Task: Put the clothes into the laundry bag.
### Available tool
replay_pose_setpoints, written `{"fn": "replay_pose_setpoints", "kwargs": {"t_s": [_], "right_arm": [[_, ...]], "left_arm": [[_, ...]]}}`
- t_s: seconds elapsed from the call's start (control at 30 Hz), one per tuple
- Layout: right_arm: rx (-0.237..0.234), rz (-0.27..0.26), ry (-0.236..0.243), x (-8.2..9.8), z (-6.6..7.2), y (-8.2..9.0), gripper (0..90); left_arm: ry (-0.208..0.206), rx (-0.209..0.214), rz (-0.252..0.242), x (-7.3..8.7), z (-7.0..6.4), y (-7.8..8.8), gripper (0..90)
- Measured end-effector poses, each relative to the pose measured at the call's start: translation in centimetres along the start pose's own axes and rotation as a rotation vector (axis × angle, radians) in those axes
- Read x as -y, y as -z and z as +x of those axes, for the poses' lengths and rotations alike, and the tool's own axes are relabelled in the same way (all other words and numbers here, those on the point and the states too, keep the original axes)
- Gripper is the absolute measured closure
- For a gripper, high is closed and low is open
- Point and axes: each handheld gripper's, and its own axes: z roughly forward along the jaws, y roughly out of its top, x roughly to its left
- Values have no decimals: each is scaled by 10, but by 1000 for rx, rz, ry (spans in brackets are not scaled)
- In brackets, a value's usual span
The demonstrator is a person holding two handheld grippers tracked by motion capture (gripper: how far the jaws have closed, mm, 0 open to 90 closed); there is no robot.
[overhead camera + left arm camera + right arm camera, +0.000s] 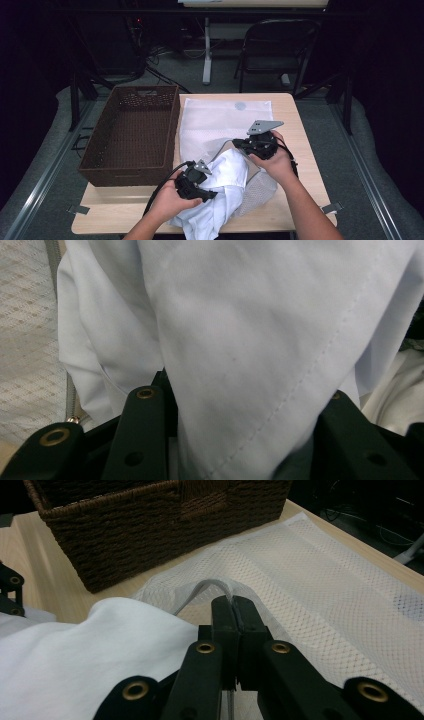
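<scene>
A white garment (226, 182) lies bunched at the table's front, partly inside the mouth of a white mesh bag (220, 117). My left gripper (210, 194) is shut on a thick fold of the garment (250, 315), which fills the space between its jaws (240, 407). My right gripper (239, 145) is shut on the mesh bag's grey-edged rim (210, 586) and holds it lifted above the garment (100, 645). In the right gripper view its jaws (233, 604) are pressed together on the rim. The mesh bag (330, 580) spreads flat behind.
A dark brown woven basket (172, 127) stands on the left half of the wooden table (302, 150), right beside the bag; its wall (150, 535) is near my right gripper. A folding chair (277, 45) stands behind the table.
</scene>
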Motion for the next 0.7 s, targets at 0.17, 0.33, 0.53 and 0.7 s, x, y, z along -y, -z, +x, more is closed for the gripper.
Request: {"fn": "replay_pose_setpoints", "kwargs": {"t_s": [0.17, 0.33, 0.53, 0.7], "right_arm": [[0, -5, 5, -1, 1, 1, 894], [1, -10, 8, -2, 3, 4, 893], [1, -8, 26, -3, 8, 7, 893], [-8, -11, 44, -5, 16, 10, 893]], "left_arm": [[14, 6, 4, 0, 5, -5, 600], [33, 8, 6, 1, 8, -10, 600], [50, 9, 4, 2, 12, -13, 600], [62, 0, 4, 5, 16, -17, 600]]}}
